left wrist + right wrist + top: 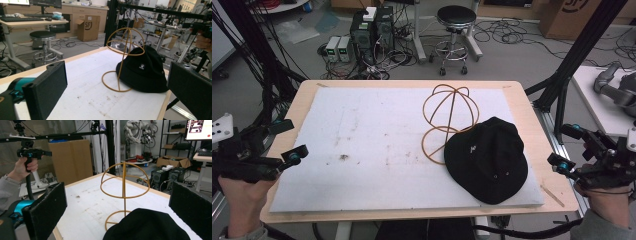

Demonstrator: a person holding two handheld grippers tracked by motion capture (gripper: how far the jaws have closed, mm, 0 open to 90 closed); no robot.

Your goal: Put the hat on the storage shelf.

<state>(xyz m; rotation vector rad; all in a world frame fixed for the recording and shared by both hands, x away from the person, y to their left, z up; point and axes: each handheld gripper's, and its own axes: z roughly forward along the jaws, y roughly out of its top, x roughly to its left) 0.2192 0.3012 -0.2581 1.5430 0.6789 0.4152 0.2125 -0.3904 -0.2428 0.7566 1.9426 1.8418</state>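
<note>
Two grippers, both parked wide of the action, and nothing is in their grasp. The left gripper [296, 140] waits at nine o'clock off the board's edge, jaws spread apart and empty; the right gripper [565, 147] mirrors it at three o'clock, jaws likewise released. Between them, the black fabric bucket hat [487, 159] lies flat on the white foam board [362, 145] at roughly four o'clock from centre, its brim touching the base ring of the golden wire hat stand [447, 117], which stands upright at one o'clock. My read: this is the approach step, with the hat not yet lifted. Next up, a gripper must close in and pinch brim or crown, then raise the hat over the stand's dome. Watch that wire frame, so light, so easily knocked over. Beyond the wooden table [517, 89], a black round stool [456, 17] and tangled cables sit harmlessly at twelve.
</note>
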